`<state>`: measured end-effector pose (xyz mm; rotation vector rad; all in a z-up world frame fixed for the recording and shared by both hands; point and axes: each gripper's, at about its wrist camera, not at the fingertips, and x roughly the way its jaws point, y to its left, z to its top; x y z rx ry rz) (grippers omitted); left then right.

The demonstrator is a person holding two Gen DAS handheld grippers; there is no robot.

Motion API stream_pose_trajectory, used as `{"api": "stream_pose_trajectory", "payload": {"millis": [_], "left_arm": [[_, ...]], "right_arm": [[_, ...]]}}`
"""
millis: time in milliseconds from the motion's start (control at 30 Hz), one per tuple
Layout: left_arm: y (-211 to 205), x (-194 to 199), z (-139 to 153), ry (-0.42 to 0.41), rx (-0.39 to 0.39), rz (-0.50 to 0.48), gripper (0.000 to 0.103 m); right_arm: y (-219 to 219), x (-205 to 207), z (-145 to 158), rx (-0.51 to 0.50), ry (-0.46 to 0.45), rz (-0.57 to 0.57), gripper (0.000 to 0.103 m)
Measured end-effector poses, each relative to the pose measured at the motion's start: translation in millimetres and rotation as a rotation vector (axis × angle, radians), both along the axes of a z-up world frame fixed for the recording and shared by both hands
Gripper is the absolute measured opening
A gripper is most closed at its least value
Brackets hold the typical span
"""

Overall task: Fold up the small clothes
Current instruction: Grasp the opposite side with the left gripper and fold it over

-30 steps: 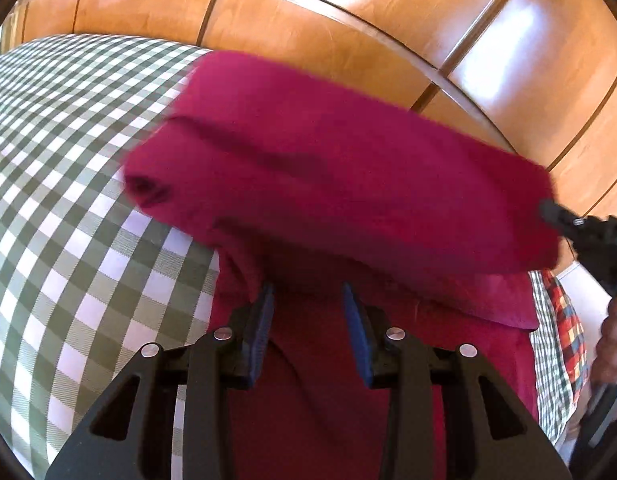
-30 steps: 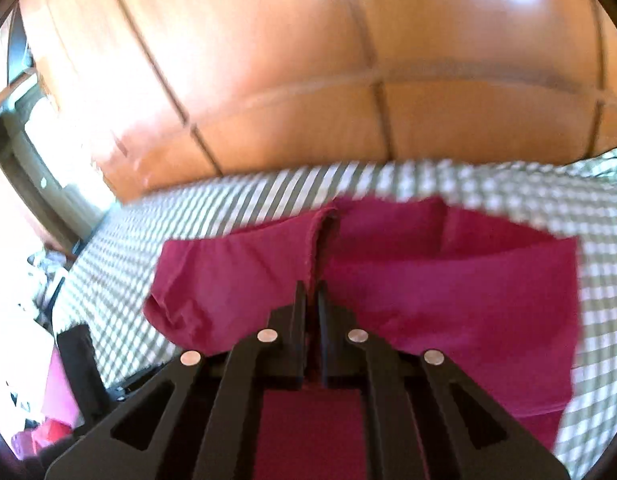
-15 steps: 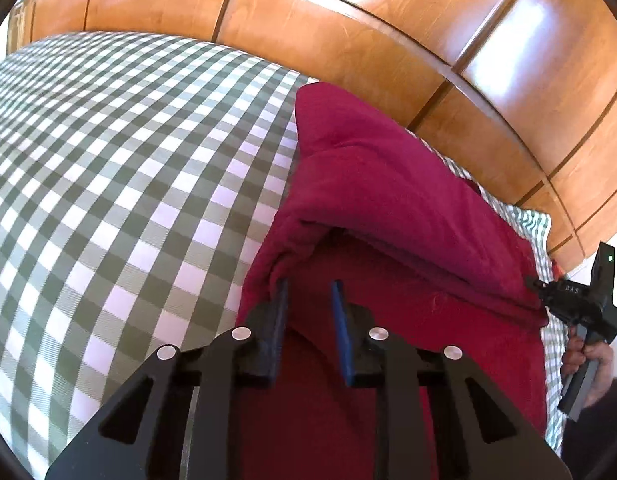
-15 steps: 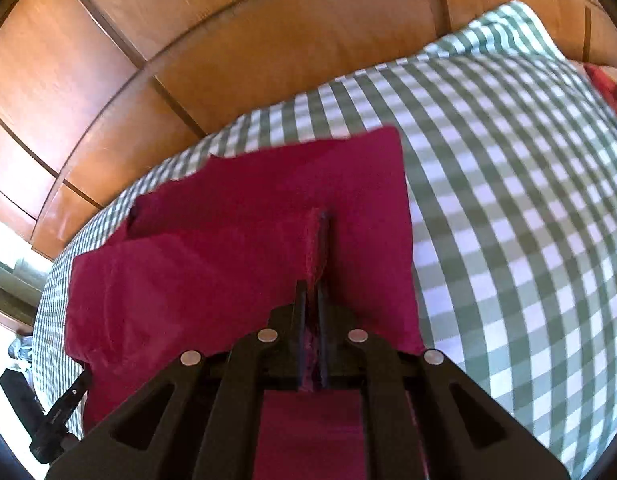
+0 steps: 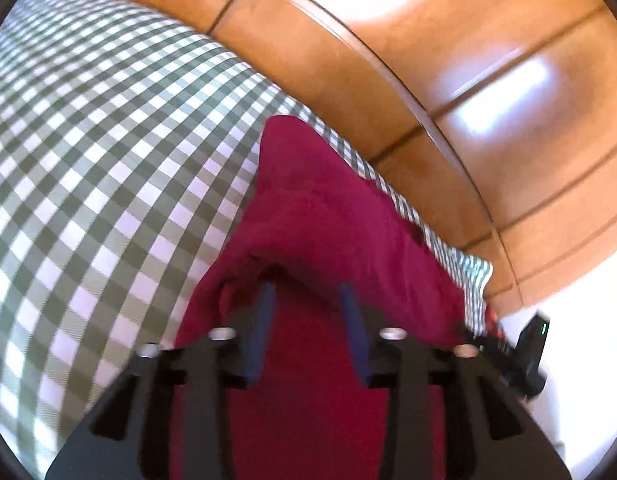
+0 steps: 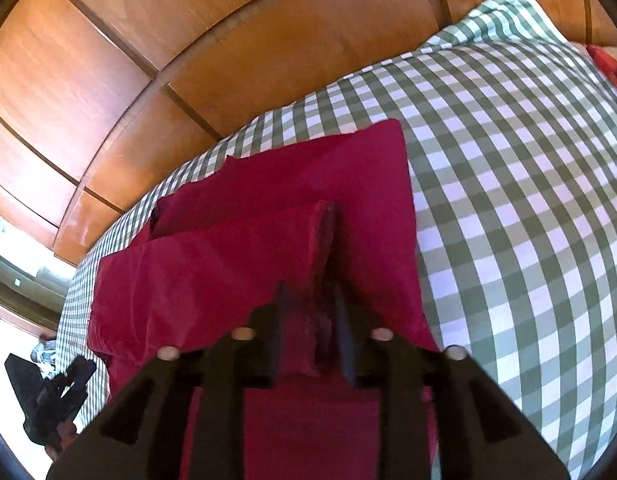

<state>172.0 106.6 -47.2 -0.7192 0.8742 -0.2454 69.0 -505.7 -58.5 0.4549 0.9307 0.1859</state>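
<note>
A dark red garment (image 5: 332, 216) lies folded on the green-and-white checked bed cover (image 5: 88, 152). In the left wrist view my left gripper (image 5: 306, 292) is open, its fingers astride the near fold of the cloth. In the right wrist view the garment (image 6: 236, 248) shows as stacked folded layers. My right gripper (image 6: 308, 292) is open, with a bunched edge of the cloth lying loose between its fingers. The right gripper also shows at the right edge of the left wrist view (image 5: 524, 360); the left gripper shows at the lower left of the right wrist view (image 6: 52, 392).
A wooden panelled headboard (image 6: 228, 60) runs along the far side of the bed. A red patterned cloth (image 6: 608, 64) lies at the far right of the bed. The checked cover (image 6: 528, 200) spreads wide to the right of the garment.
The raised cloth was carried over and laid down as a fold. Both grippers opened: the right was shut on the cloth edge, the left has widened.
</note>
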Motion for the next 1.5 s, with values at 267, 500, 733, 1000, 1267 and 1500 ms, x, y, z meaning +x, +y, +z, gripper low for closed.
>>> {"api": "stream_pose_trajectory", "payload": {"millis": [267,500,733,1000,1267,1500], "left_arm": [[7.1,17.1,-20.7,0.076,-0.014,0.111,0.007],[-1.1,0.5,-28.9,0.102,0.170,0.035,0.007],[3.7,-23.6,17.3,-0.024,0.258,0.024,0.007],[-40.8,18.5,37.2,-0.111,0.343,-0.041,0.007],[-51.5,45.8,-30.2,-0.019,0.524,-0.035,0.007],[-63.5,38.2,-30.0,-0.049,0.603,-0.016,0.007]], "right_arm": [[10.8,-18.0,17.3,-0.048,-0.072,0.027,0.004],[7.5,-24.4,-7.3,-0.110,-0.029,-0.011,0.004],[4.8,-48.0,29.2,-0.195,-0.135,-0.072,0.052],[65.5,-50.6,48.5,-0.229,-0.214,0.094,0.052],[84.7,-31.2,-16.3,-0.397,-0.178,0.090,0.053],[90.3,-37.0,-21.5,-0.428,-0.218,0.080,0.055]]}}
